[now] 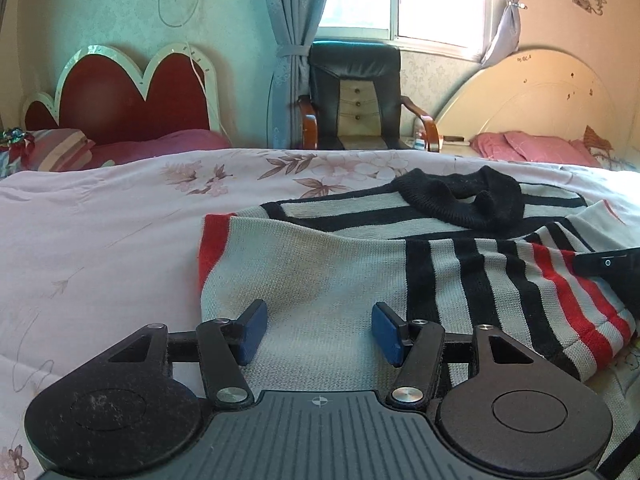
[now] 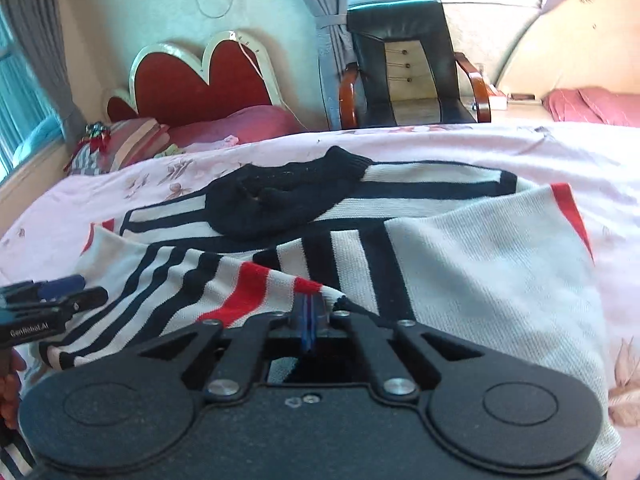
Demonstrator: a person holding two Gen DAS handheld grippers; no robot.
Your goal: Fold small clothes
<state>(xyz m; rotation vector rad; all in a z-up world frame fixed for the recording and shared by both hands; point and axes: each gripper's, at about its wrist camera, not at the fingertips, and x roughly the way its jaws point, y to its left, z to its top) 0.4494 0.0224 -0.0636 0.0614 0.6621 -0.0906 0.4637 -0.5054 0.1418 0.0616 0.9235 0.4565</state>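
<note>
A small knit sweater (image 1: 360,264), white with black and red stripes and a black collar (image 1: 468,196), lies partly folded on the pink floral bedspread (image 1: 100,240). My left gripper (image 1: 318,326) is open, its blue pads resting over the white panel with nothing between them. In the right wrist view the sweater (image 2: 480,260) spreads ahead. My right gripper (image 2: 310,318) is shut on a striped fold of the sweater, lifting its edge. The other gripper (image 2: 60,292) shows at that view's left edge.
A black armchair (image 1: 356,96) stands beyond the bed under the window. A red heart-shaped headboard (image 1: 120,92) is at the back left, a cream headboard (image 1: 540,96) with pink pillows (image 1: 532,146) at the back right.
</note>
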